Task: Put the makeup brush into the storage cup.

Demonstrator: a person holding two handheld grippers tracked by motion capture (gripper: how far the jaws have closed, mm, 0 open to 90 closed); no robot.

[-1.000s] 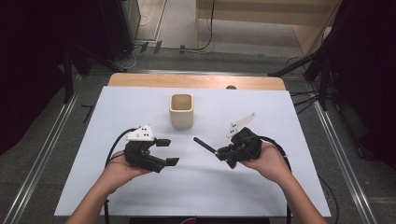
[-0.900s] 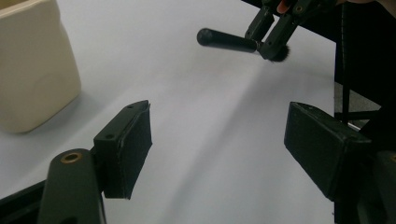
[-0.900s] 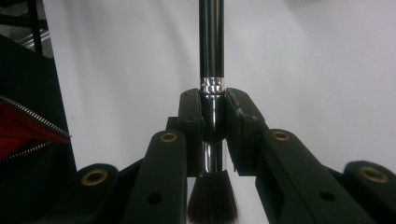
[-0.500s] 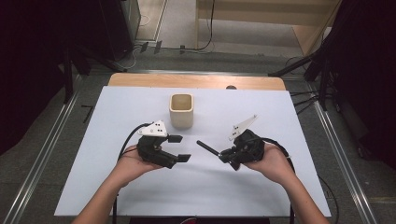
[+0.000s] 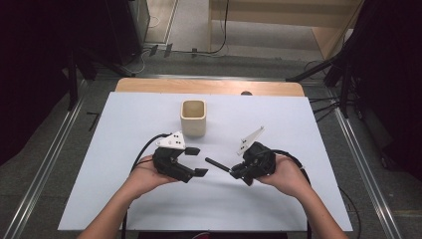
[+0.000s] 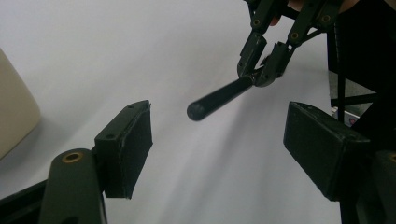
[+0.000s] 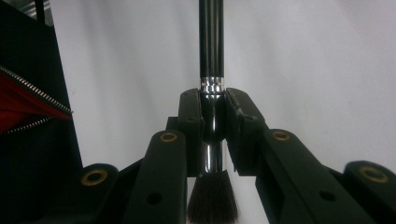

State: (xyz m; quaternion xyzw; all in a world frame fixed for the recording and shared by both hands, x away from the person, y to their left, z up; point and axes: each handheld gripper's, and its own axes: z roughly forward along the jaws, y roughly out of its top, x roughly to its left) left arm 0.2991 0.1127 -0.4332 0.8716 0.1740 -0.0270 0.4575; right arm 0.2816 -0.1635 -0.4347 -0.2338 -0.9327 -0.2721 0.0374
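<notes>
Above the white bench [image 5: 308, 149], the left tool [image 5: 196, 160] has moved toward the brush [image 5: 217, 164], jaws spread wide. The right tool [image 5: 238, 173] stays pinching the brush's ferrule.

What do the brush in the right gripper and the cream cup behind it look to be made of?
The slim black makeup brush has a glossy handle, lacquered wood or plastic by its sheen; a mirror-bright collar, likely metal, sits between the right gripper's fingers; its dark tuft looks like soft hair or synthetic bristle. The cream square cup looks matte and thick-walled, possibly ceramic or plastic.
</notes>
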